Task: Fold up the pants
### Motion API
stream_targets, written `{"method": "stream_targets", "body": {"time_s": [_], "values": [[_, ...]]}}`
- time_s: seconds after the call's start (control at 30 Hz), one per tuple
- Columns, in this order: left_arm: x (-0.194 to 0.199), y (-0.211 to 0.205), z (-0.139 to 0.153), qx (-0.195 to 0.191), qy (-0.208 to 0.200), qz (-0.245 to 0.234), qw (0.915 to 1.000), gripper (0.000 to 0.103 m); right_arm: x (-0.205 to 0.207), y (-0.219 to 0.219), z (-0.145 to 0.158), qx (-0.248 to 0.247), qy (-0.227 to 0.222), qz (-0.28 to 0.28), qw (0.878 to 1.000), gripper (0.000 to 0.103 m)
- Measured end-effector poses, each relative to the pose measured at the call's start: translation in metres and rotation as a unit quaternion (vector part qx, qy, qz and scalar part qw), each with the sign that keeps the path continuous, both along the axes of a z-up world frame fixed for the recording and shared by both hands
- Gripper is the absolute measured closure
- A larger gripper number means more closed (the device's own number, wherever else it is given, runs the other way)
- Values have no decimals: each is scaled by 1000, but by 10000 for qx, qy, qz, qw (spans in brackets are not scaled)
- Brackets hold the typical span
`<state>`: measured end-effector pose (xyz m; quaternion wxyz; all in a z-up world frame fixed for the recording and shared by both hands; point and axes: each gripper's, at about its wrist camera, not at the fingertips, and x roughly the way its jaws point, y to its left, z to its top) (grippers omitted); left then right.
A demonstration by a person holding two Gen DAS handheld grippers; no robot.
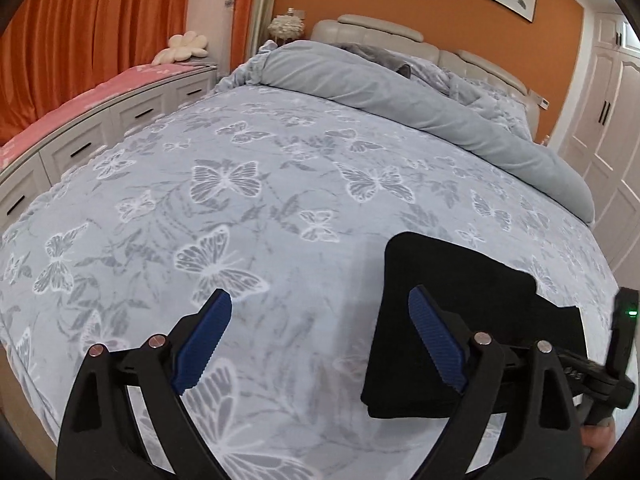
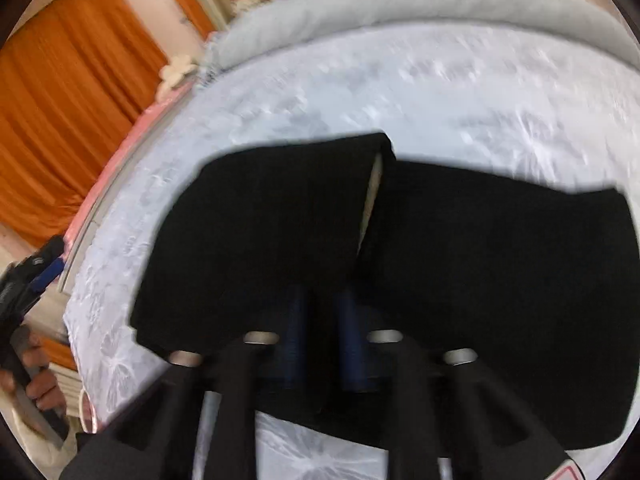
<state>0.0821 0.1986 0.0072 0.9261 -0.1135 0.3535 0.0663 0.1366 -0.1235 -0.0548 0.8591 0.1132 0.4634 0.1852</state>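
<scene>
The black pants (image 1: 448,300) lie folded on the butterfly-print bedspread (image 1: 248,200), at the right in the left wrist view. My left gripper (image 1: 320,308) is open and empty above the bedspread, its right finger over the pants' left edge. In the blurred right wrist view, the pants (image 2: 480,260) fill the middle, with one folded flap (image 2: 260,232) lifted at the left. My right gripper (image 2: 322,320) is shut on the pants' near edge. The right gripper's body (image 1: 616,360) shows at the right edge of the left wrist view.
A rolled grey duvet (image 1: 400,96) lies across the head of the bed before a padded headboard (image 1: 380,28). White drawers with a pink cover (image 1: 80,136) run along the left. Orange curtains (image 1: 92,28) hang behind. White wardrobe doors (image 1: 600,128) stand at the right.
</scene>
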Motion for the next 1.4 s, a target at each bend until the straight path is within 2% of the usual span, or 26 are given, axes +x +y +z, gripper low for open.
{"method": "stream_targets", "body": {"time_s": [0.07,0.17,0.27,0.3,0.37,0.4,0.47,0.53,0.57,0.67,0.73,0.83,0.93,0.97,1.0,1.03,1.1,1.13,1.2,1.27,1.3,1.33,1.37,1.4], "values": [[1,3,0,-84,7,45,10000,15,-11,-11,29,233,-327,-9,9992,99],[3,-6,1,-120,4,-30,9999,15,-29,-39,68,205,-816,-131,9964,99],[7,-24,-1,0,41,-165,9999,15,-40,-79,76,3,-877,-465,9951,98],[8,-30,-2,33,55,-196,9998,15,-39,-87,71,-141,-781,-498,9956,89],[10,-41,-3,20,62,-237,9997,15,-30,-93,44,-302,-249,-404,9984,75],[12,-47,-3,-7,66,-259,9996,14,-27,-89,29,-261,21,-325,9991,61],[14,-55,-2,-91,58,-294,9995,14,-24,-75,9,15,483,-88,9988,57],[16,-63,-3,-229,75,-352,9991,14,-29,-68,1,440,720,-40,9964,45],[16,-66,-3,-255,78,-368,9990,13,-34,-65,-2,635,773,-45,9950,44],[17,-76,-5,-127,93,-476,9987,13,-49,-61,-1,803,850,-150,9930,44],[17,-77,-6,-66,134,-560,9983,13,-65,-54,8,537,711,-163,9959,45],[15,-73,-8,-102,175,-630,9978,11,-84,-39,15,296,600,179,9976,47],[14,-67,-11,-155,248,-692,9972,10,-78,-16,-7,178,815,472,9954,47],[13,-66,-12,-165,265,-687,9972,10,-73,-9,-14,173,866,514,9948,50],[13,-64,-13,-166,282,-672,9972,10,-68,0,-21,146,831,571,9948,76],[12,-63,-13,-165,288,-665,9972,10,-63,8,-22,26,726,595,9956,99],[10,-59,-13,-177,301,-630,9974,11,-53,16,-13,-310,442,577,9969,99],[9,-58,-12,-194,294,-618,9975,10,-55,16,1,-378,246,578,9973,100],[4,-53,-9,-237,229,-623,9975,10,-70,11,42,-631,-415,634,9951,100],[1,-52,-9,-215,195,-633,9976,8,-83,-1,69,-1202,-1109,447,9855,99],[2,-55,-12,-143,243,-671,9973,8,-77,-13,59,-1744,-1136,277,9777,96],[4,-57,-15,-81,317,-708,9970,8,-67,-22,43,-1888,-795,268,9784,90],[6,-61,-19,-29,407,-755,9963,8,-48,-42,3,-1906,100,182,9814,90],[7,-64,-23,9,487,-793,9957,8,-42,-54,-13,-1711,453,108,9841,84]]}}
